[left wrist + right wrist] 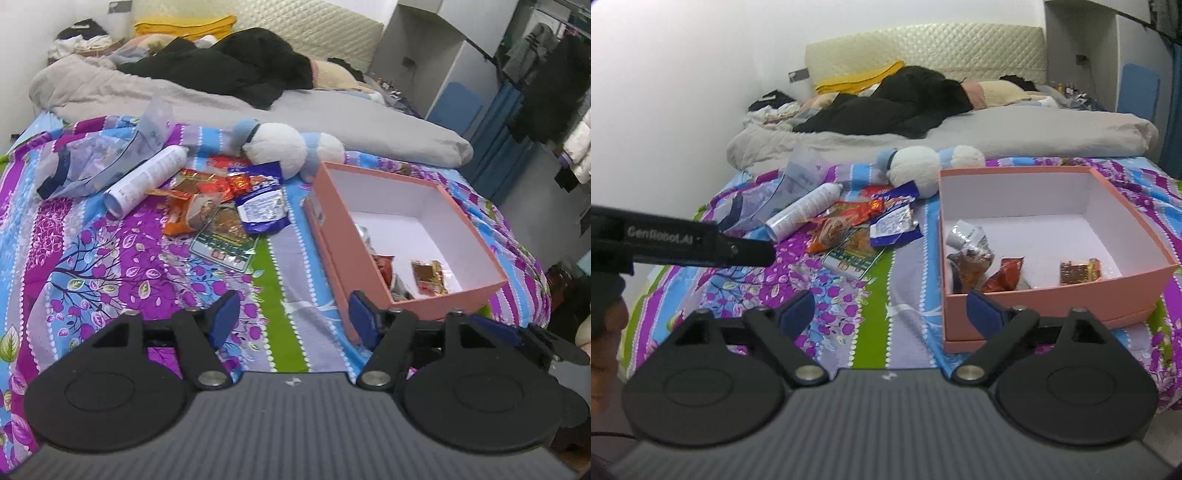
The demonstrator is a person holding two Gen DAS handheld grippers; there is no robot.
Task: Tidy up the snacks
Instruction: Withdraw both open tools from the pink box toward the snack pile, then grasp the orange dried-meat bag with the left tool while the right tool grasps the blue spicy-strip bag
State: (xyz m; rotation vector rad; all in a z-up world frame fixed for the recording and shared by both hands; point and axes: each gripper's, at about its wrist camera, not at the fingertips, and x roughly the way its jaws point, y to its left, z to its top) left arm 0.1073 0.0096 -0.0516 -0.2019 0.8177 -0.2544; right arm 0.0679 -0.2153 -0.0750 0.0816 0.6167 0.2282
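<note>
A pile of snack packets (221, 206) (857, 229) lies on the patterned bedsheet: a blue packet (262, 206) (894, 225), an orange one (192, 214) and a green one (225, 247) (853, 258). To its right stands an open pink box (332, 236) (1052, 295) holding a brown-red packet (428, 277) (1078, 271), a red packet (1004, 273) and a silver one (964, 236). My left gripper (295, 317) hovers open over the sheet, near the box's front left corner. My right gripper (890, 310) is open too, its right finger in front of the box's front wall. Neither holds anything.
A white bottle (144, 181) (805, 210), a clear plastic bag (99, 162) and a white-and-blue plush toy (280, 147) (919, 166) lie behind the pile. A grey duvet (332, 110) and black clothes cover the far bed. The left device's black body (683, 240) shows at the left of the right wrist view.
</note>
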